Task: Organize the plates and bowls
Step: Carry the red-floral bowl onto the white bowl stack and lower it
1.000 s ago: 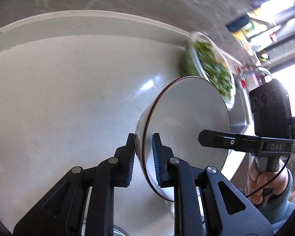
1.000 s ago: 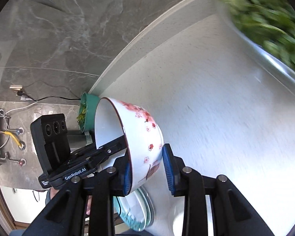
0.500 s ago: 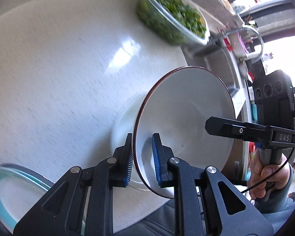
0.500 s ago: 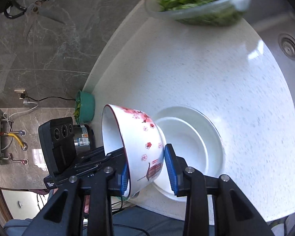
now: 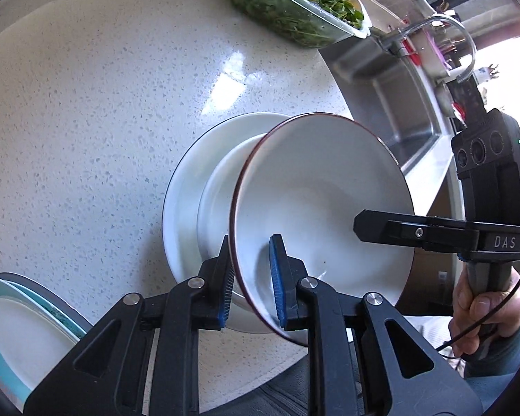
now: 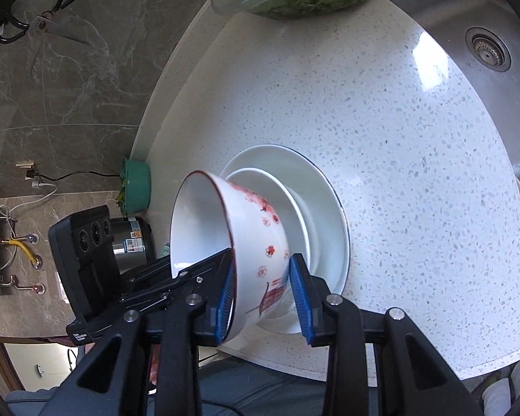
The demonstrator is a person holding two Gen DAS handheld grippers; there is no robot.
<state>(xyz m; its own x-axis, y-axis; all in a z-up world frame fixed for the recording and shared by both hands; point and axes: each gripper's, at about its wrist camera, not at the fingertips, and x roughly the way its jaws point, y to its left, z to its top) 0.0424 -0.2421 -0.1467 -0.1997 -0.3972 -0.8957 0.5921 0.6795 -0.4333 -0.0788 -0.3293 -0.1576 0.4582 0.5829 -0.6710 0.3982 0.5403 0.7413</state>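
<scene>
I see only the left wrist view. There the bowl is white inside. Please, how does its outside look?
Observer: The outside of the bowl has red flowers painted on it.
Operator: Where is the second pad of the right gripper?
Observer: The right gripper has its other pad on the bowl's outer side, low, near the base.
Operator: Is something standing further along the counter?
Observer: Yes, a green basin stands against the grey wall.
</scene>
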